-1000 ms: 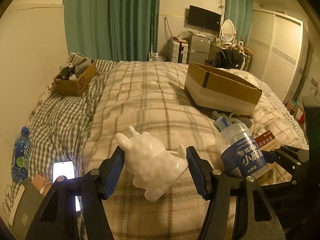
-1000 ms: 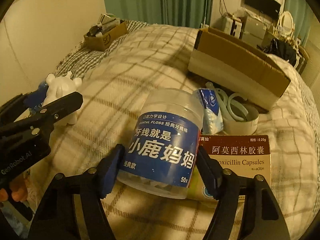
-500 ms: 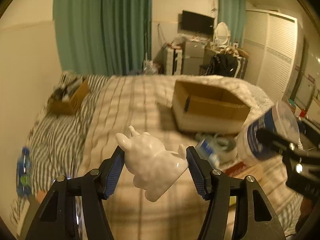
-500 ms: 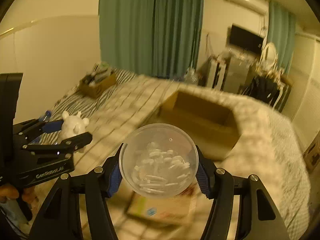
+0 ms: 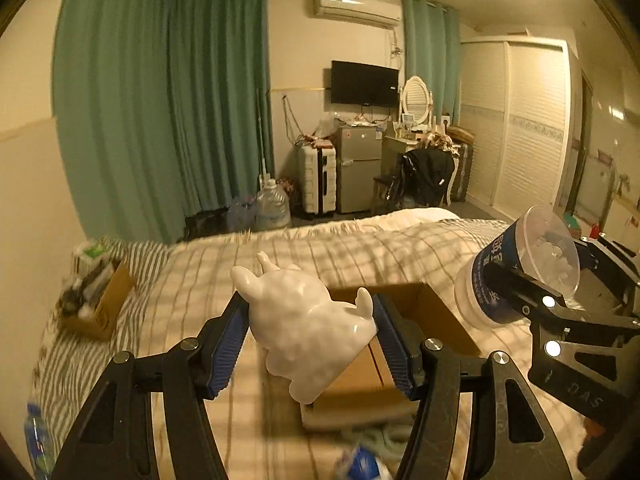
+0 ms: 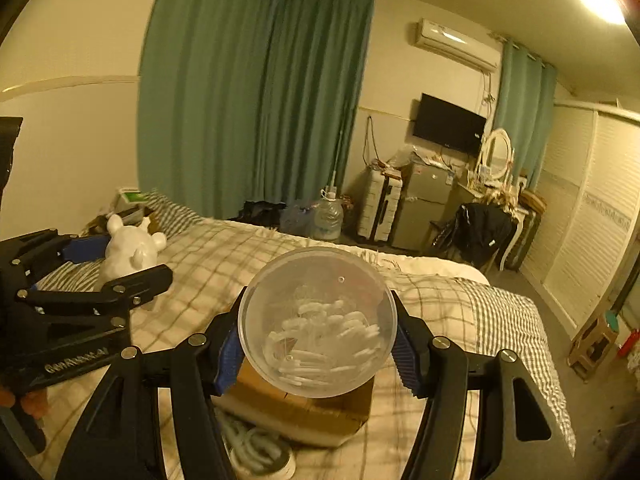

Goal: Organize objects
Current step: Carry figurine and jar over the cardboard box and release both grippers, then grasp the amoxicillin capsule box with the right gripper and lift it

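My left gripper (image 5: 310, 344) is shut on a white ceramic animal figurine (image 5: 308, 324) and holds it in the air above the bed, over the near side of an open cardboard box (image 5: 436, 320). My right gripper (image 6: 318, 344) is shut on a clear plastic floss-pick jar (image 6: 318, 322) with a blue label, tipped so its clear end faces the camera, above the same box (image 6: 304, 410). In the left wrist view the jar (image 5: 516, 272) hangs at the right. In the right wrist view the figurine (image 6: 130, 250) shows at the left.
The plaid bed cover (image 5: 224, 280) fills the foreground. A smaller cardboard box of clutter (image 5: 96, 304) sits at the bed's far left. A water bottle (image 5: 38, 446) lies at the lower left. White loose items (image 6: 256, 452) lie in front of the open box.
Both grippers have lifted their objects off the bed and moved forward over the open cardboard box. The jar has tipped from lying label-up to facing the camera end-on.
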The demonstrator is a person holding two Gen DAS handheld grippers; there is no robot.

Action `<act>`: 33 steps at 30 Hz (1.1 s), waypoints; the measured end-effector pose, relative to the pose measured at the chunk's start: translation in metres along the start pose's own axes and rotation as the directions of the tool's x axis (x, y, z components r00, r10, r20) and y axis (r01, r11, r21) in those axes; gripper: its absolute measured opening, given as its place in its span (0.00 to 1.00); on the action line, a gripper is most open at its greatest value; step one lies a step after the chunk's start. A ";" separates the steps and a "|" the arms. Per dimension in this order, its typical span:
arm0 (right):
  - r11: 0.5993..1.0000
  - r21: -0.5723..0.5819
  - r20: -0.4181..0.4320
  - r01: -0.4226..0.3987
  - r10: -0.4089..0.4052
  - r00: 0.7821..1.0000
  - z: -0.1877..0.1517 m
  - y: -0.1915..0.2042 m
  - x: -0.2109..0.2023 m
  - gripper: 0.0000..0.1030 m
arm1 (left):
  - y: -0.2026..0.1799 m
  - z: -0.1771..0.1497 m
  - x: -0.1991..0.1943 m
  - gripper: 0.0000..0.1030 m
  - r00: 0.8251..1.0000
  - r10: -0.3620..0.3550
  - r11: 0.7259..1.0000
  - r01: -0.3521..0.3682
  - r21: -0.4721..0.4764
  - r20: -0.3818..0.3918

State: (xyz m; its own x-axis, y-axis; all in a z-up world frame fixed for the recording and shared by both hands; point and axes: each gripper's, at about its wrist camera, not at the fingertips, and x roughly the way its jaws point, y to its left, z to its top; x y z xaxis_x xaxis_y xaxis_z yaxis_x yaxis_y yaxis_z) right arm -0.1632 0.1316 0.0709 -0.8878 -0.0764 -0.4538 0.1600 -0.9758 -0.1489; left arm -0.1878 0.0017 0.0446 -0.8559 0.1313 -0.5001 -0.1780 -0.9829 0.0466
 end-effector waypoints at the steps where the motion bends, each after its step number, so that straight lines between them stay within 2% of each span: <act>1: 1.000 0.013 -0.008 -0.002 0.003 1.000 0.001 -0.004 0.010 0.59 | -0.003 0.001 0.010 0.62 1.000 0.005 1.000 -0.005 0.013 0.003; 5: 0.999 0.040 -0.053 0.009 -0.007 0.999 -0.001 -0.019 0.051 0.59 | -0.010 -0.001 0.057 0.62 0.998 -0.027 0.999 0.028 0.022 -0.055; 9: 0.996 0.083 -0.104 0.009 0.000 0.995 -0.014 -0.034 0.088 0.59 | -0.021 -0.018 0.089 0.62 0.994 -0.035 0.998 0.040 0.047 -0.100; 13: 0.994 0.109 -0.162 -0.001 0.019 0.987 -0.037 -0.044 0.114 0.60 | -0.025 -0.035 0.110 0.63 0.985 -0.072 0.997 0.078 0.030 -0.158; 15: 0.990 0.134 -0.174 -0.032 0.055 0.983 -0.046 -0.048 0.118 0.60 | -0.032 -0.041 0.114 0.67 0.979 -0.083 0.996 0.088 0.021 -0.185; 16: 0.988 0.146 -0.173 -0.049 0.074 0.982 -0.050 -0.049 0.112 0.63 | -0.033 -0.044 0.114 0.79 0.979 -0.073 0.997 0.078 0.019 -0.190; 17: 0.986 0.155 -0.170 -0.065 0.091 0.981 -0.051 -0.051 0.108 0.68 | -0.032 -0.046 0.112 0.86 0.981 -0.049 0.998 0.053 0.015 -0.189; 18: 0.986 0.156 -0.155 -0.061 0.085 0.984 -0.052 -0.055 0.102 0.78 | -0.031 -0.048 0.108 0.96 0.984 -0.020 1.000 0.022 0.009 -0.178; 19: 0.987 0.151 -0.129 -0.048 0.068 0.989 -0.054 -0.060 0.092 0.83 | -0.029 -0.050 0.103 0.97 0.986 -0.005 1.000 0.006 0.004 -0.167; 22: 0.995 0.104 -0.088 0.001 0.008 0.996 -0.050 -0.064 0.066 0.83 | -0.024 -0.057 0.085 0.97 0.986 0.020 1.000 -0.020 0.000 -0.164; 27: 0.996 0.061 -0.094 0.058 -0.052 0.994 -0.049 -0.065 0.015 0.84 | -0.011 -0.074 0.041 0.97 0.982 0.105 0.994 -0.103 0.022 -0.159; 33: 0.998 0.029 -0.115 0.051 -0.047 0.992 -0.071 -0.042 -0.047 0.85 | -0.001 -0.107 -0.025 0.97 0.979 0.137 0.990 -0.133 0.039 -0.151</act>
State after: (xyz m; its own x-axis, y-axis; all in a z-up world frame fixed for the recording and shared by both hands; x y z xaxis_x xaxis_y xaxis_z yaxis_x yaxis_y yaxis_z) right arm -0.0975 0.1911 0.0363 -0.8389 -0.0062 -0.5442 0.1024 -0.9839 -0.1466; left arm -0.1146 -0.0145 -0.0350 -0.7889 -0.0260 -0.6140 -0.0814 -0.9859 0.1463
